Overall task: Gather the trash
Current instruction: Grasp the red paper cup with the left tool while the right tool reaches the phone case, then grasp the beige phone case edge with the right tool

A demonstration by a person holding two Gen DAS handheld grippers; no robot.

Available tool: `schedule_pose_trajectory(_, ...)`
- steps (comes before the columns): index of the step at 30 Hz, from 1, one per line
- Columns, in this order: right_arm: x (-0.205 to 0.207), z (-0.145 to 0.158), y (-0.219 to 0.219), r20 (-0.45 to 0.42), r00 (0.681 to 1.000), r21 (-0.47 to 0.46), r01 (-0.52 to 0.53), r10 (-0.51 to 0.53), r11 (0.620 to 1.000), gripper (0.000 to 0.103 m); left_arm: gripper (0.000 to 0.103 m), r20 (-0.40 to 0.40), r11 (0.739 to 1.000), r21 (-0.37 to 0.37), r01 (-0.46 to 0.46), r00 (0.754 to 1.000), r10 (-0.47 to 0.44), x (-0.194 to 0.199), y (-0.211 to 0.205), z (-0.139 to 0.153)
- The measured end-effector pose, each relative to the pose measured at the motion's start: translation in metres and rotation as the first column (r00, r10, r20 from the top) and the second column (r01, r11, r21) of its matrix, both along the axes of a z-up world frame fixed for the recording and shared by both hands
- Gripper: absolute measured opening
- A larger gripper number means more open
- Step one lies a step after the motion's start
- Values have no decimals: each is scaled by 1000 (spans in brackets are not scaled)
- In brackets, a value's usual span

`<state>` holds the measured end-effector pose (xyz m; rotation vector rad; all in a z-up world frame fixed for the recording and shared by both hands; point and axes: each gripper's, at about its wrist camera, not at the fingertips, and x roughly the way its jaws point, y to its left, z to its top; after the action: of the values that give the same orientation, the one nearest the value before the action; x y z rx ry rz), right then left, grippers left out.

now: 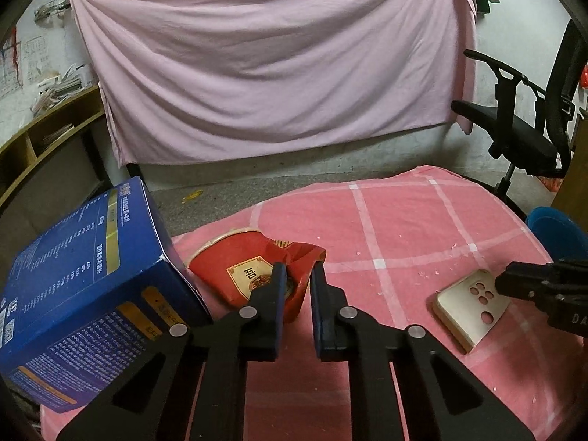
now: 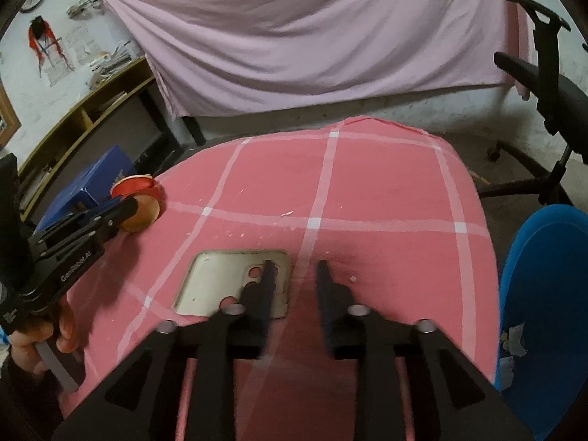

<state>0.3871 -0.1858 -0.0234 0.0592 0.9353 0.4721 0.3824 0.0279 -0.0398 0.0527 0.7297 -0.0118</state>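
One crushed red paper cup [image 1: 257,275], gold-labelled

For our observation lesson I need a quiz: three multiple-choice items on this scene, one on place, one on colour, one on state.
1. The phone case lies: A on the checked cloth; B on the floor; C in a drawer.
2. The box beside the red paper cup is: A green; B blue; C white.
3. That cup is: A upright, whole; B crushed, on its side; C stacked.
Key: A, it rests flat on the cloth; B, its printed sides are blue; B, its wall is caved in.
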Motion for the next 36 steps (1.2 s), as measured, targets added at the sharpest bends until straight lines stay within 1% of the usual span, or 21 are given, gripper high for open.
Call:
schedule_pose_trajectory(4,1,-4,4,-26,1000,-13,-6,5,1000,28,10,-5,1000,-18,12,1000,-12,-5,-2,2)
schedule_pose_trajectory(8,1,-8,11,-41,999,-38,-35,34,999,10,9,-16,998,-46,45,999,-46,-13,-6,4)
schedule_pose_trajectory(9,1,-8,11,-45,998,-31,-42,40,999,8,9,-17,997,-51,55,998,-56,-15,-7,5)
schedule_pose_trajectory(14,-2,-6,10,-34,999,-21,-37,36,999,6,9,-3,992,-80,94,996,-94,-31,-12,9)
schedule_pose_trajectory(19,-10,1,9,16,1000,-35,-22,23,999,4,8,20,989,-86,120,993,-119,-42,-20,12)
schedule_pose_trajectory(21,-14,5,7,50,999,-46,-4,6,999,4,8,23,988,-88,127,992,-126,-42,-23,13)
schedule_pose_trajectory(23,-21,10,7,92,996,-70,1,5,998,4,8,15,990,-81,116,993,-115,-42,-24,12)
schedule_pose_trajectory(27,-19,7,7,79,997,-53,-20,24,998,4,9,-12,990,-108,94,995,-96,-37,-20,9)
schedule_pose_trajectory(31,-13,4,-3,35,999,4,-9,9,1000,9,9,-17,989,-129,69,997,-72,-38,-12,11)
schedule_pose_trajectory(32,-11,3,-4,22,1000,20,-4,4,1000,19,9,-17,989,-132,64,998,-67,-39,-11,12)
schedule_pose_trajectory(33,-11,2,-5,12,1000,35,-1,0,999,39,9,-18,989,-136,58,998,-61,-41,-9,12)
schedule_pose_trajectory(34,-10,2,-6,5,1000,51,5,-5,999,48,9,-19,989,-142,50,998,-53,-42,-5,12)
schedule_pose_trajectory(35,-9,2,-7,-2,1000,69,11,-11,998,54,9,-20,988,-147,45,999,-48,-43,-2,13)
schedule_pose_trajectory(36,-10,2,-7,-7,1000,84,14,-13,996,54,9,-21,988,-152,40,999,-43,-46,1,13)
